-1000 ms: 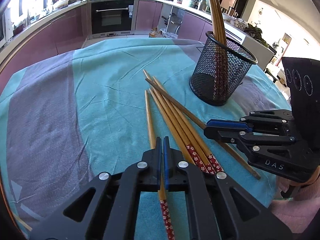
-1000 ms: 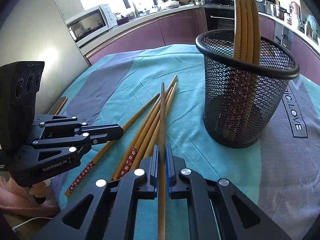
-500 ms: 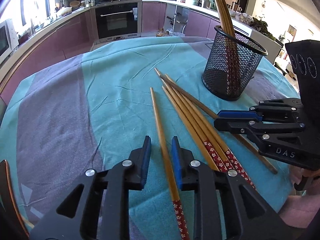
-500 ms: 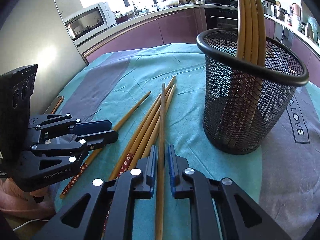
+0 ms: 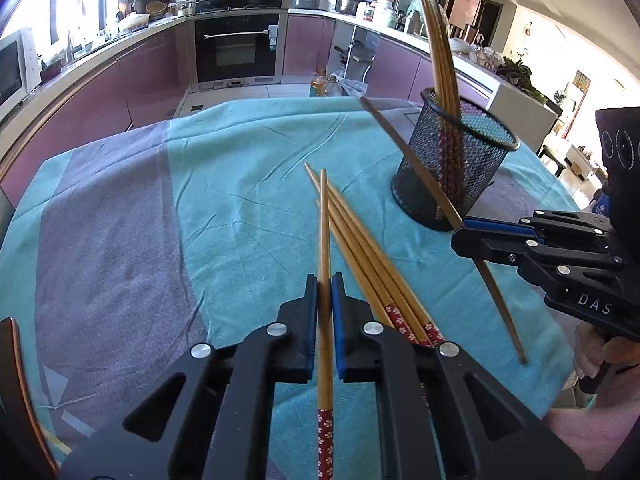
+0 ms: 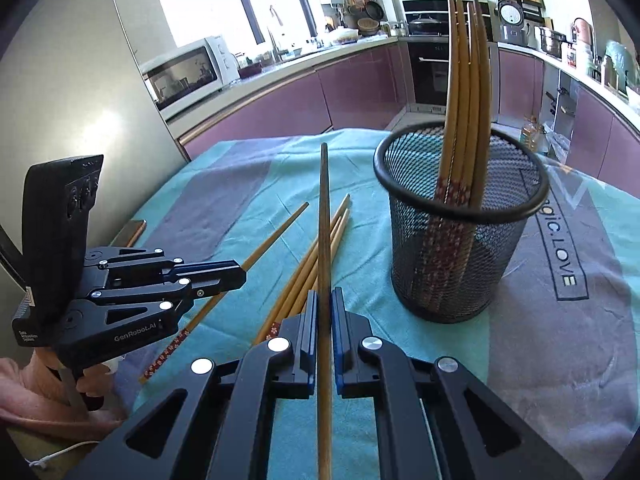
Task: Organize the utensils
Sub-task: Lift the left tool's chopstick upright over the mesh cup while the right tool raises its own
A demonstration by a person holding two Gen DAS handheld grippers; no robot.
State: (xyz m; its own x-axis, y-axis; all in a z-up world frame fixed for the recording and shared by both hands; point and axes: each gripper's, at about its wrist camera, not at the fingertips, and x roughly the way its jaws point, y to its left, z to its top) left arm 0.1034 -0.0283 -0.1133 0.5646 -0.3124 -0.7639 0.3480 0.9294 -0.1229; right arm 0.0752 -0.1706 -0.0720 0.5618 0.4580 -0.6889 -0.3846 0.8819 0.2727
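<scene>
My left gripper (image 5: 325, 284) is shut on a wooden chopstick (image 5: 324, 232) with a red flowered end, its tip resting over the loose chopsticks (image 5: 360, 252) on the cloth. My right gripper (image 6: 325, 300) is shut on a darker chopstick (image 6: 324, 216) and holds it lifted, tip tilted up; it shows in the left wrist view (image 5: 404, 152) in front of the black mesh holder (image 5: 472, 184). The holder (image 6: 460, 264) stands upright with several chopsticks (image 6: 464, 80) in it. The left gripper shows at the left of the right wrist view (image 6: 240, 276).
The table wears a teal and purple cloth (image 5: 160, 216). Three loose chopsticks (image 6: 312, 264) lie between the grippers. Kitchen counters, an oven (image 5: 236, 48) and a microwave (image 6: 184, 72) stand behind. A chair back (image 5: 12, 380) is at the left edge.
My left gripper opened, then shut on a chopstick and swung it toward the pile. My right gripper lifted its chopstick off the cloth, tip up, beside the holder.
</scene>
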